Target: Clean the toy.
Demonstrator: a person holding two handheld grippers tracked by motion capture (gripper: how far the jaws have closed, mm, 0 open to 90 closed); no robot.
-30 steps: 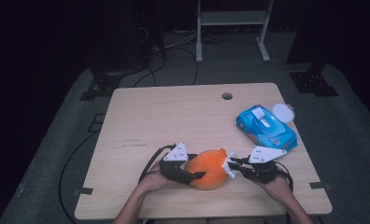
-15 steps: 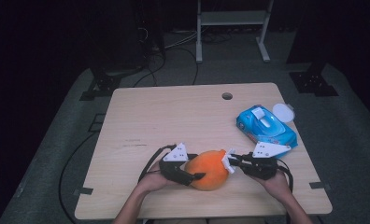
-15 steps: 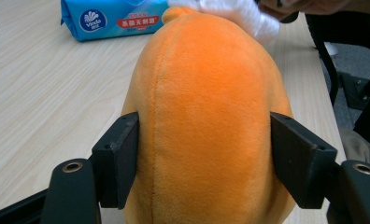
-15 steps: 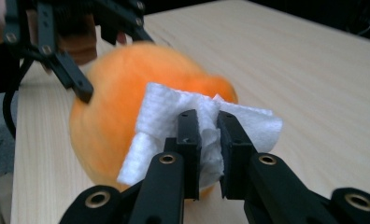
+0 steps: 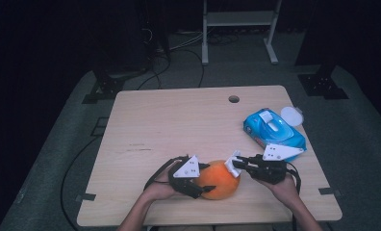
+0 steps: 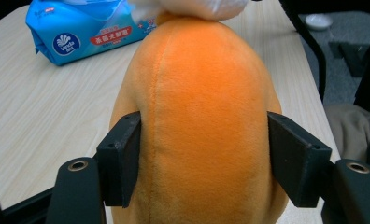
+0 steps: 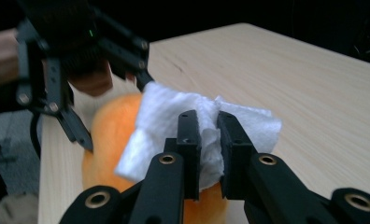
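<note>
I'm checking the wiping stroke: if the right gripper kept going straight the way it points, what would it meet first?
The right gripper, shut on the white tissue, would likely press into the orange plush toy held by the left gripper.

Orange plush toy (image 6: 202,116) cut off below.

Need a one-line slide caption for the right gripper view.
Right tool pinching a crumpled white tissue against a round orange plush toy held by the left tool on a light wooden table.
</note>
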